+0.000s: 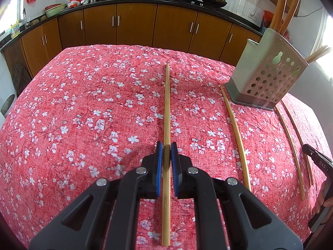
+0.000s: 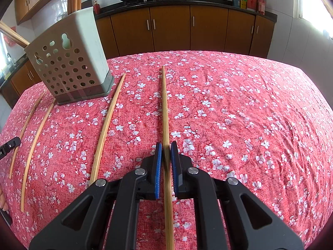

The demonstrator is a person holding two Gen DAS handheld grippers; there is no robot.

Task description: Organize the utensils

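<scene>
Both pairs of jaws are clamped, each on a single chopstick: the left gripper (image 1: pixel 166 152) pinches one chopstick (image 1: pixel 167 104) between its blue pads (image 1: pixel 159 166), and the right gripper (image 2: pixel 166 153) does the same with its own chopstick (image 2: pixel 164 104). Each stick is gripped partway along its length, the thin tip pointing away over the red floral tablecloth (image 1: pixel 83 104) and the thicker end running back under the hand. Whether the tips rest on the cloth or hang just above it I cannot tell. Between the two hands lie three more loose chopsticks (image 1: pixel 235 129), and behind them stands the perforated chopstick holder (image 1: pixel 268 75), already carrying a few sticks upright. To my eye the step in hand is lifting the pinched pair and carrying them to that holder. Doing it well means keeping the pinch firm so the smooth sticks cannot swivel, raising them clear of the cloth, tilting each one steeply before lowering it into the open top, and taking turns so the hands do not crowd each other over the narrow mouth.
</scene>
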